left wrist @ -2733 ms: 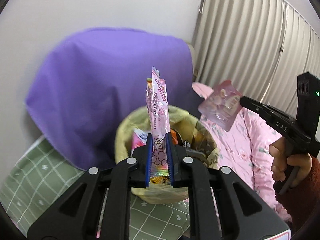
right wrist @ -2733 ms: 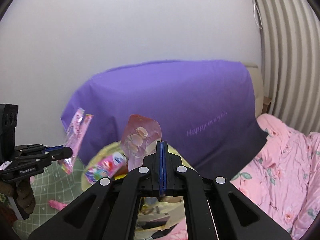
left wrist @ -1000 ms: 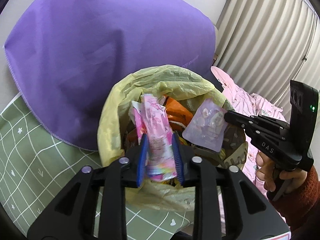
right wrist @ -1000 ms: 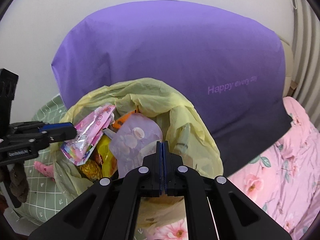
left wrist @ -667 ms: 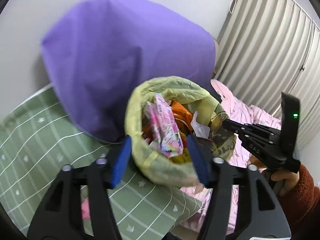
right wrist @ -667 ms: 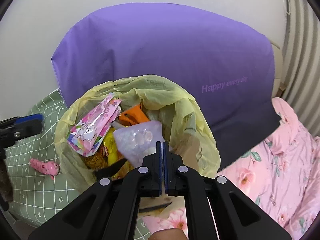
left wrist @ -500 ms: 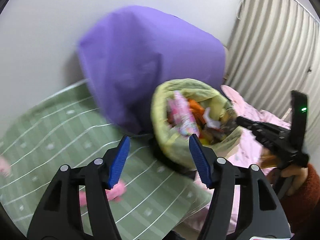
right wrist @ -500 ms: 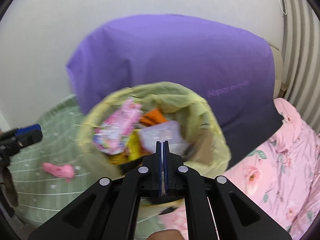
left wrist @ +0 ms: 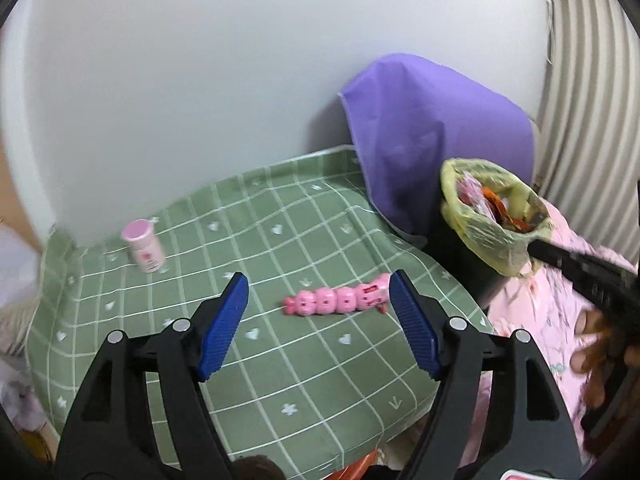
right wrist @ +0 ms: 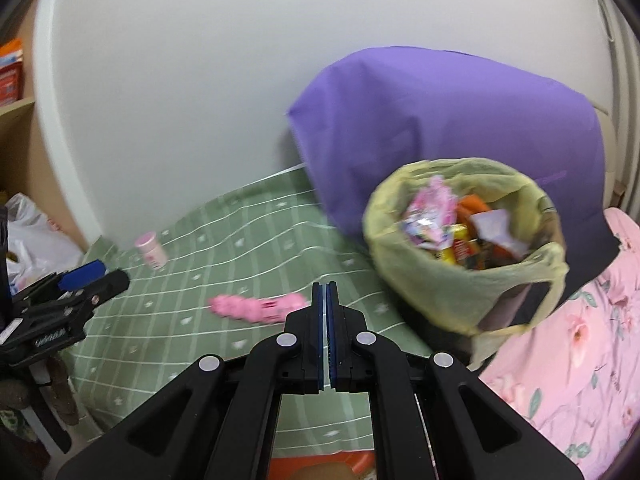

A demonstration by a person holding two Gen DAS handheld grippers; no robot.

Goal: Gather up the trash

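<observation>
The bin with a yellow bag [left wrist: 492, 216] [right wrist: 464, 240] stands at the right, with several wrappers inside. A pink strip of joined little bottles [left wrist: 340, 300] [right wrist: 256, 306] lies on the green checked blanket. A small pink bottle [left wrist: 144, 246] [right wrist: 152, 255] stands further left near the wall. My left gripper [left wrist: 318, 280] [right wrist: 106, 274] hovers over the blanket with its jaws opening wide and nothing between them; the pink strip lies beyond the tips. My right gripper [right wrist: 325, 286] [left wrist: 538, 247] is shut and empty, just left of the bin.
A purple cover [left wrist: 432, 140] rises behind the bin against the white wall. The green blanket [left wrist: 280, 380] ends in a front edge below my grippers. A pink floral quilt [right wrist: 580, 360] lies right, a white plastic bag [right wrist: 32, 236] far left, curtains [left wrist: 592, 120] at the right.
The pink wrapper left my left gripper and lies in the bin, as does the clear wrapper from my right one. Both grippers drew back and swung left; the left jaws spread wide.
</observation>
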